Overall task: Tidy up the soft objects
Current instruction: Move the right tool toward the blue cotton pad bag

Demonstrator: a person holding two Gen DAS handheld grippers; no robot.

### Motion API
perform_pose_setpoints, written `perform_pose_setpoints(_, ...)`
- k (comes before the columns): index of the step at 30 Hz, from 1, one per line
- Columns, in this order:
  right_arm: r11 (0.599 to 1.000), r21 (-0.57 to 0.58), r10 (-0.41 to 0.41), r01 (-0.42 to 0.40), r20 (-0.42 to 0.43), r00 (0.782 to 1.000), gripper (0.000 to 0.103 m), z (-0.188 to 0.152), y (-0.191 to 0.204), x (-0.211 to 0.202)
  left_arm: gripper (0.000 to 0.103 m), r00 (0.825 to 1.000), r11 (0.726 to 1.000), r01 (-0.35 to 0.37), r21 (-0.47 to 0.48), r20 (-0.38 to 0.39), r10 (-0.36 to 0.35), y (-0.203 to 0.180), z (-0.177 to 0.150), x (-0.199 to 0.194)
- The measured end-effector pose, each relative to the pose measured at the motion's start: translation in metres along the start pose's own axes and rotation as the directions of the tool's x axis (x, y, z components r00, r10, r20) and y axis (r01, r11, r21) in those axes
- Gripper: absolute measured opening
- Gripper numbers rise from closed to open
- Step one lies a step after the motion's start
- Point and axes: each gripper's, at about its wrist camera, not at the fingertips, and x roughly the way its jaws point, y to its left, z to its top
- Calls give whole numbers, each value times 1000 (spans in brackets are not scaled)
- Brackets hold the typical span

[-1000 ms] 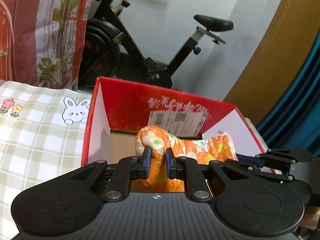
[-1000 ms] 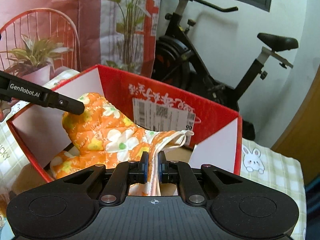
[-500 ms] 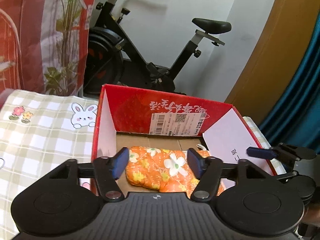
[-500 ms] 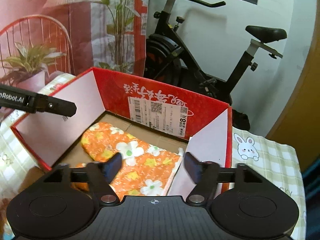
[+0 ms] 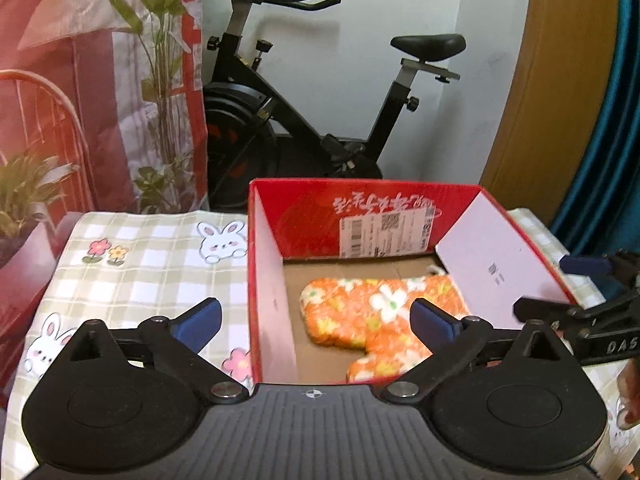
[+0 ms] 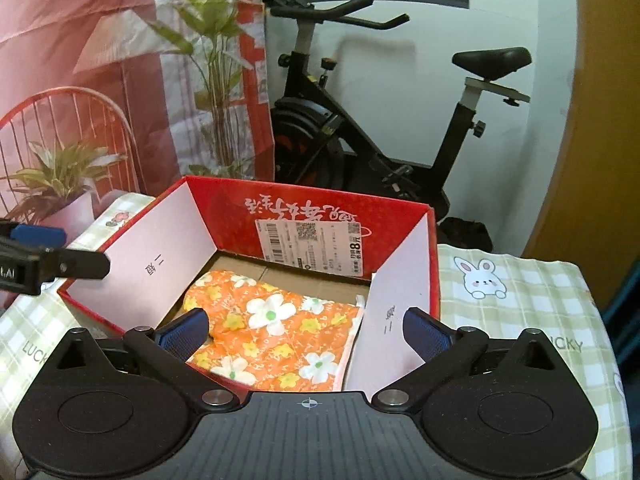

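Observation:
An orange oven mitt with white and yellow flowers (image 5: 360, 312) (image 6: 276, 328) lies flat on the cardboard floor of an open red box (image 5: 360, 186) (image 6: 308, 194). My left gripper (image 5: 316, 314) hovers above the box's near left wall, jaws opening wide, nothing between the blue pads. My right gripper (image 6: 304, 322) hangs over the box's near edge above the mitt, jaws also opening, touching nothing. Each gripper's fingers show at the edge of the other's view: the right one (image 5: 580, 292) and the left one (image 6: 40, 264).
The box stands on a green checked cloth with rabbits and flowers (image 5: 152, 256) (image 6: 516, 300). Behind it are a black exercise bike (image 5: 304, 120) (image 6: 400, 140), a red printed plant backdrop (image 5: 80, 80), a wooden door (image 5: 552, 100) and a blue curtain (image 5: 612, 160).
Both grippers let go of the mitt, opened wide and drew back and upward. The mitt dropped from a bunched, lifted shape to lying flat on the box floor.

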Motion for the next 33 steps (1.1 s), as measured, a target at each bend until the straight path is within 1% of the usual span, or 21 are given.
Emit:
perform_pose_setpoints(4, 1000, 0, -8, 8, 14, 1000, 103, -6, 3, -10, 103, 1000, 1000, 0, -3, -16, 0, 0, -11, -8)
perform_pose_setpoints(8, 1000, 12, 11, -11, 24, 1000, 103, -13, 5, -18, 103, 1000, 1000, -6, 0, -24, 6, -3, -19, -15)
perform_pose_setpoints(12, 1000, 14, 25, -25, 28, 999, 103, -20, 10, -25, 103, 1000, 1000, -9, 21, -26, 10, -10, -26, -23)
perform_pose_setpoints(16, 999, 19, 26, -27, 28, 999, 103, -26, 11, -31, 103, 1000, 1000, 0, 25, -27, 1, -12, -33, -29)
perform_pose_setpoints(24, 999, 27, 18, -19, 31, 999, 103, -44, 11, -47, 103, 999, 1000, 18, -5, -35, -18, -14, -48, -44)
perform_pose_setpoints(28, 998, 41, 41, -41, 20, 999, 103, -57, 13, -54, 103, 998, 999, 30, -23, -48, -31, -14, -61, -48)
perform_pose_setpoints(31, 999, 23, 45, -45, 6, 999, 103, -65, 18, -58, 102, 999, 999, 21, -47, -46, -23, -14, -69, -50)
perform_pose_setpoints(33, 998, 15, 54, -54, -7, 999, 103, -71, 22, -60, 101, 998, 997, 34, -68, -46, -37, -13, -73, -51)
